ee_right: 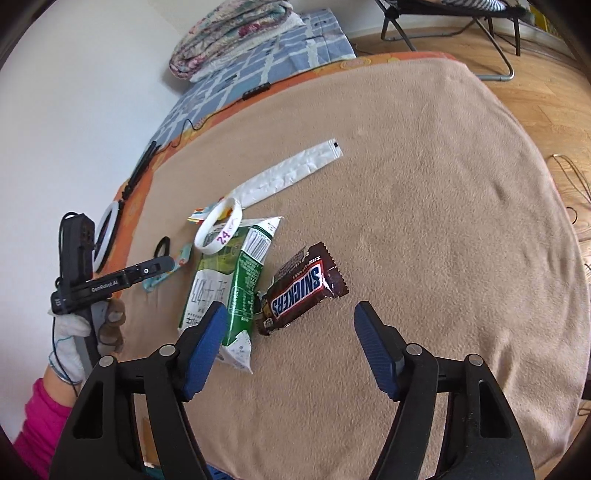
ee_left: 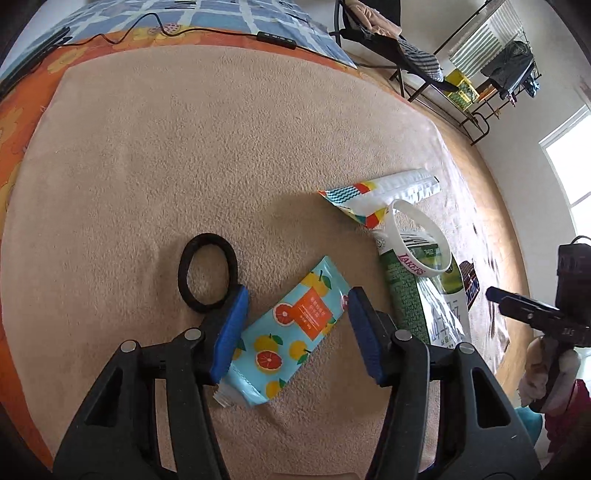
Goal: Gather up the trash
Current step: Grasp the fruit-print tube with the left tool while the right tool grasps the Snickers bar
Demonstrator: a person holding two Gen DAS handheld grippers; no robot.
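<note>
My left gripper (ee_left: 297, 295) stands open low over a light blue fruit-print wrapper (ee_left: 291, 328) on the tan blanket (ee_left: 184, 147), one blue pad on each side of it. A black hair tie (ee_left: 207, 273) lies just left of the left pad. My right gripper (ee_right: 291, 306) is open above a brown Snickers wrapper (ee_right: 303, 288), which lies between and slightly ahead of its pads. Beside the Snickers wrapper lies a flattened green-and-white carton (ee_right: 229, 291) with a white wristband (ee_right: 218, 230) on its far end. A long white wrapper (ee_right: 288, 173) lies farther back.
The blanket covers a bed with an orange sheet edge (ee_right: 136, 206) and a blue checked cover (ee_right: 258, 74). A folded quilt (ee_right: 236, 33) lies at the back, a white ring light (ee_right: 107, 232) at the left edge. A folding chair (ee_right: 461, 22) stands on the wooden floor (ee_right: 535, 92).
</note>
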